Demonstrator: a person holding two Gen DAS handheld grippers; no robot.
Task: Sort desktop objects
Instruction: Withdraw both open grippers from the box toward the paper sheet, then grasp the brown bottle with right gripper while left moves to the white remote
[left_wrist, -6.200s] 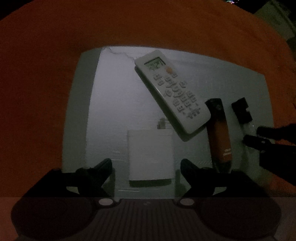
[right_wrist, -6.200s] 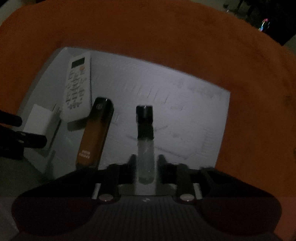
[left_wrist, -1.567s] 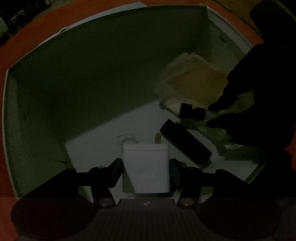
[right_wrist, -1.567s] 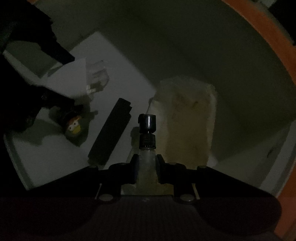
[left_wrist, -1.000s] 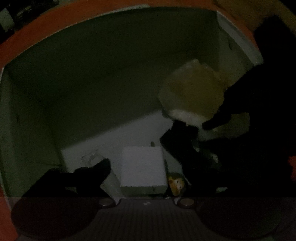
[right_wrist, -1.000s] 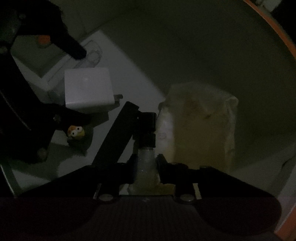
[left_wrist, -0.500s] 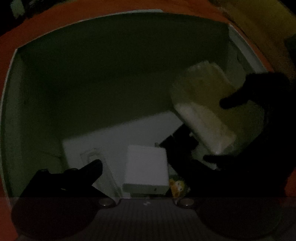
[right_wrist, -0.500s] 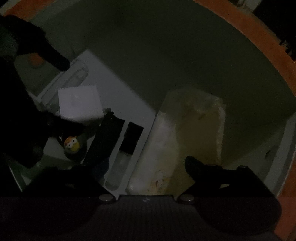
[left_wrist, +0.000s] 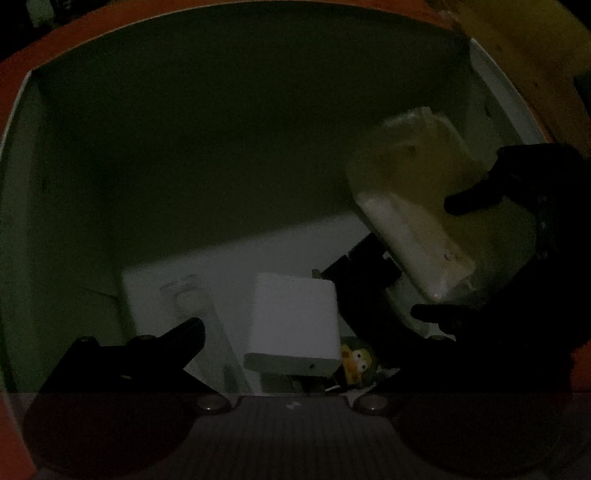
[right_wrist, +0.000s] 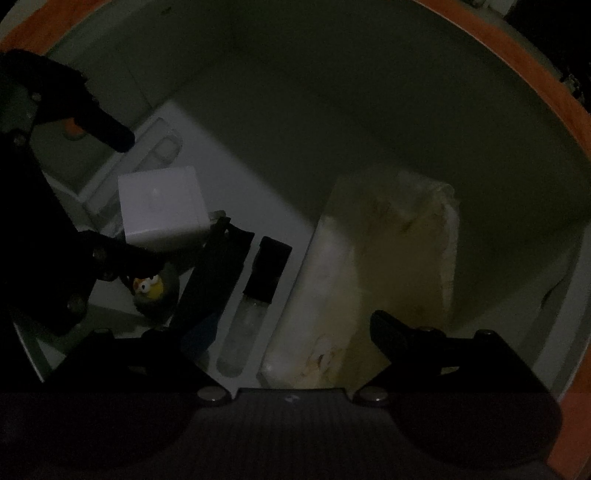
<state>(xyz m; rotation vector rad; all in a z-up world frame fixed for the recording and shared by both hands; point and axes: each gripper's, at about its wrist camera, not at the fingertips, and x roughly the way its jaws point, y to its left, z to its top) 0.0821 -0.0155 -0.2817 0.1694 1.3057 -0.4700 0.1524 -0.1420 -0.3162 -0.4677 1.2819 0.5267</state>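
1. Both claws stand wide and hold nothing. The left gripper (left_wrist: 295, 332) hangs over the white charger block (left_wrist: 295, 317); only its left finger (left_wrist: 173, 339) shows clearly, the other side is lost in the dark, and no pad presses on the block. The right gripper (right_wrist: 266, 332) is open as well, with the clear tube with black cap (right_wrist: 255, 295) lying free between its fingers.
2. Everything lies inside the white bin (right_wrist: 369, 92), which I take for the sorting place – so both objects seem already delivered.
3. In the right wrist view the tube rests on the floor of the bin toward 6 o'clock, cap pointing to 12 o'clock. It lies along the long black bar (right_wrist: 218, 273), just beside it; probably the narrow free strip of floor was chosen so that it cannot roll.
4. The charger sits at about 10 o'clock from the tube, tilted. It seems to lean on other things, and its prongs point toward the black bar.
5. A small yellow-faced toy (right_wrist: 151, 291) is below the charger at 8 o'clock, partly under the left gripper's dark finger.
6. The pale wrapped packet (right_wrist: 388, 258) fills the 3 o'clock side and leans on the wall – it leaves little floor.
7. My judgement: both hands can lift straight up, with care not to catch the charger.
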